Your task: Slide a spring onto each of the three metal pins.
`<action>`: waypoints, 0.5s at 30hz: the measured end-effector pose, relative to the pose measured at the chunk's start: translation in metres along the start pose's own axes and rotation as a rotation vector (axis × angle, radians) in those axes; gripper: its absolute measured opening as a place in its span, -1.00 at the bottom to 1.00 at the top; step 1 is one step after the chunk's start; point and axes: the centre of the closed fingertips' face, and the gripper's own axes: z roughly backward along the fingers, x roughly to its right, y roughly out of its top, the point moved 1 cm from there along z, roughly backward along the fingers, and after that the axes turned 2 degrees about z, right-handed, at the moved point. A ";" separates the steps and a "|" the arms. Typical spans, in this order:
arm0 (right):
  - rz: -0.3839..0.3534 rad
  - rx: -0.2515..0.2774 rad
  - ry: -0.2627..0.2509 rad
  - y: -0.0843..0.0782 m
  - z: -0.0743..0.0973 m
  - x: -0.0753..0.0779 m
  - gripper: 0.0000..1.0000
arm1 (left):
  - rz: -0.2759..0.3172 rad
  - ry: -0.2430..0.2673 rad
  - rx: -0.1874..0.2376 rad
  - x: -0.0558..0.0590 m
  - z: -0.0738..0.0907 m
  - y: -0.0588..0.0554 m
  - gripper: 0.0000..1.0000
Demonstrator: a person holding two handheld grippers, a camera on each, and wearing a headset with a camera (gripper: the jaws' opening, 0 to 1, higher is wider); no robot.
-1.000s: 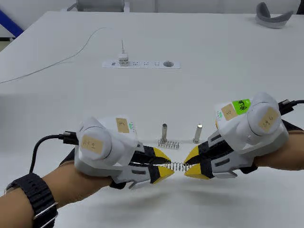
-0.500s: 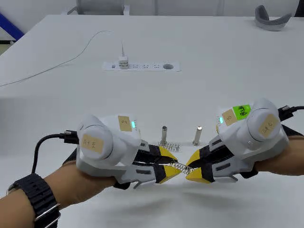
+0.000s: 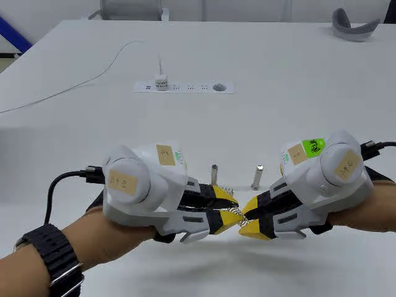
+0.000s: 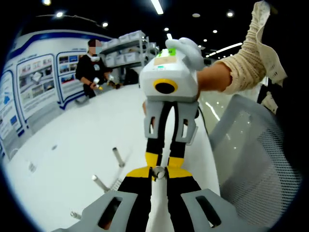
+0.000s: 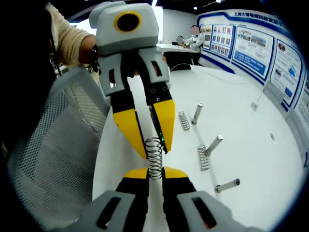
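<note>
- The spring [image 5: 154,157] is held up off the counter [image 3: 278,111] between the two grippers, its long axis running straight from one pair of fingers to the other
- The left gripper [image 4: 159,170] has its fingers pinched on one end coil, which shows end-on as a small ring in the left gripper view
- The right gripper [image 5: 154,173] has its fingers closed on the opposite end
- Just behind them the far pin [image 5: 196,113] and the middle pin [image 5: 212,145] stand upright, with the near pin [image 5: 227,185] closest to the right gripper
- A loose spring [image 5: 184,121] lies just beside the far pin
- A second loose spring [image 5: 203,157] is at the middle pin's foot; whether it is around the pin I cannot tell
</note>
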 end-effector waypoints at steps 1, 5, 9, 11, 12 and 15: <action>-0.001 0.003 0.000 0.001 0.000 0.000 -0.78 | 0.000 0.000 0.003 0.000 0.000 0.001 -0.80; -0.005 0.013 0.000 0.003 -0.002 0.000 -0.78 | 0.003 -0.002 0.013 0.000 -0.001 0.004 -0.80; -0.010 0.023 0.000 0.005 -0.003 -0.001 -0.77 | 0.003 -0.006 0.018 0.001 -0.003 0.007 -0.80; -0.013 0.028 -0.003 0.006 -0.004 -0.001 -0.77 | 0.004 -0.007 0.018 0.001 -0.004 0.008 -0.80; -0.016 0.030 -0.003 0.006 -0.004 -0.001 -0.77 | 0.007 -0.008 0.017 0.001 -0.004 0.008 -0.80; -0.027 0.036 -0.009 0.005 -0.004 -0.001 -0.77 | 0.010 -0.011 0.013 0.000 -0.005 0.008 -0.81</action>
